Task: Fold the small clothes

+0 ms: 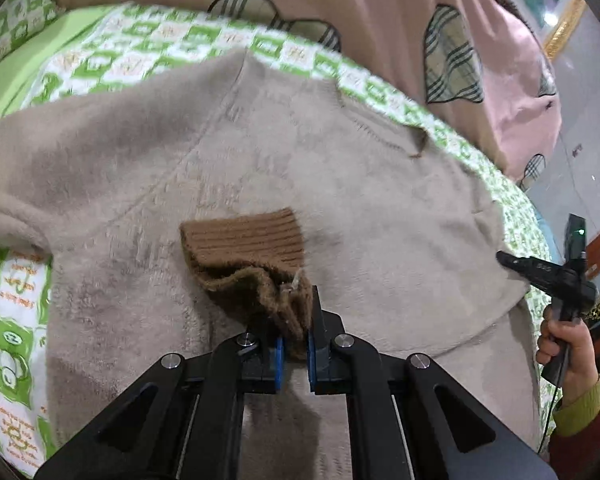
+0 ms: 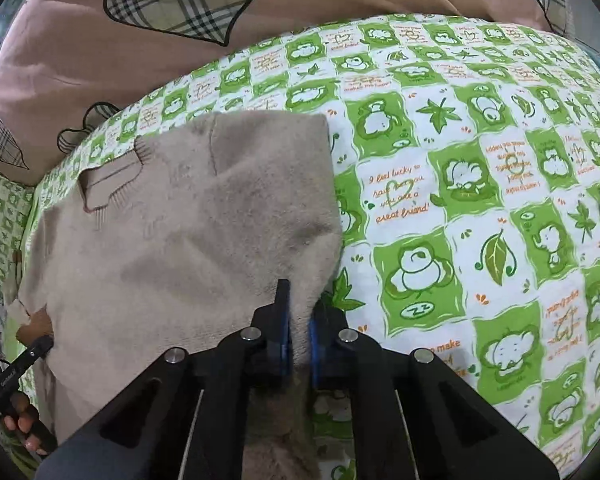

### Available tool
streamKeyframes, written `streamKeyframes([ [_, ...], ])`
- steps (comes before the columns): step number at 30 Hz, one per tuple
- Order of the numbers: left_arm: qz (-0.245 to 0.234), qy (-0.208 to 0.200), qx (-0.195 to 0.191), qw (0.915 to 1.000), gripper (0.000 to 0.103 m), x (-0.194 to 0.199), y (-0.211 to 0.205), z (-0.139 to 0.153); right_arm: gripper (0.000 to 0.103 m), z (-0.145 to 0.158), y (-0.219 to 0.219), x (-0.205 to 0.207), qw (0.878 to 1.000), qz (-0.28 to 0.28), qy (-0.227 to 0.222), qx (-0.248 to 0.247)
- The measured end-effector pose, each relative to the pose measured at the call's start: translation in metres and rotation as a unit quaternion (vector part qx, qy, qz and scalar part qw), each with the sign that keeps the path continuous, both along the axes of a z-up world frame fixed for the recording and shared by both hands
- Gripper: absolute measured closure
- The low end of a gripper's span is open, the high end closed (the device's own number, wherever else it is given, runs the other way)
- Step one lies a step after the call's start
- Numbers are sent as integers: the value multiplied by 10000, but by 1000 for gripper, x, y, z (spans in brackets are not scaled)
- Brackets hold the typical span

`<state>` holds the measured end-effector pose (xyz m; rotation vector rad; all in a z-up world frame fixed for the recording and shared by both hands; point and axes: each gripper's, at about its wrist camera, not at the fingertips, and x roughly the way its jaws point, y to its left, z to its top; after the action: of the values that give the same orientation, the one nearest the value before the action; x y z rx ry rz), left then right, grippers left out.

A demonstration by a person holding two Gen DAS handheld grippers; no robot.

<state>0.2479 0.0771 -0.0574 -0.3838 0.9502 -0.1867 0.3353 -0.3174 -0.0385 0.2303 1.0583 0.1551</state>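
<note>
A beige fleece sweater lies spread flat on the bed. Its brown ribbed sleeve cuff is folded in over the body. My left gripper is shut on the bunched end of that cuff, just above the sweater. In the right wrist view the sweater fills the left half. My right gripper is shut on the sweater's near right edge, with fabric pinched between the blue pads. A hand holds the right gripper at the sweater's right side in the left wrist view. The left gripper shows at the lower left.
The bed is covered by a green and white cartoon-print sheet, bare to the right of the sweater. A pink quilt with plaid hearts is heaped along the far side behind the sweater. Past the bed's right edge is a shiny floor.
</note>
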Motion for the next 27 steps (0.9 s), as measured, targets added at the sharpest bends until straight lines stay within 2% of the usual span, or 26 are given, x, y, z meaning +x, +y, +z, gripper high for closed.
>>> streamKeyframes([
  [1, -11, 16, -46, 10000, 94, -1, 2, 0, 84, 2, -1, -1, 10000, -33, -17, 61],
  [3, -34, -7, -40, 10000, 90, -5, 6, 2, 77, 13, -4, -10, 9997, -231, -120, -7],
  [5, -53, -40, 6, 10000, 90, -7, 8, 4, 77, 29, -1, -25, 9986, -281, -442, -41],
  [7, -73, -41, 35, 10000, 90, -7, 8, 4, 77, 39, 10, -42, 9969, 85, -687, 366],
  [9, -72, -37, 147, 9999, 90, -5, 6, 3, 77, 37, 22, -53, 9955, 430, -636, 554],
  [10, -61, -26, 229, 9997, 89, -5, 5, 3, 77, 33, 27, -57, 9960, 527, -515, 496],
  [13, -55, 9, 283, 9996, 88, -8, 5, 2, 82, 8, 26, -65, 9986, 517, -113, -41],
  [16, -13, -2, 392, 9992, 86, -17, 11, 5, 83, 8, 13, -72, 9989, 415, -118, 180],
  [18, 41, -55, 416, 9991, 85, -28, 17, 12, 80, 19, 13, -76, 9989, 316, -247, 232],
  [21, 238, -220, 382, 9987, 85, -49, 35, 24, 79, 32, 19, -83, 9983, 322, -357, 316],
  [25, 679, -313, 308, 9967, 78, -71, 74, 39, 77, 38, 30, -103, 9963, 516, -415, 553],
  [27, 999, -364, 520, 9930, 75, -77, 100, 48, 72, 35, 41, -110, 9952, 594, -398, 669],
])
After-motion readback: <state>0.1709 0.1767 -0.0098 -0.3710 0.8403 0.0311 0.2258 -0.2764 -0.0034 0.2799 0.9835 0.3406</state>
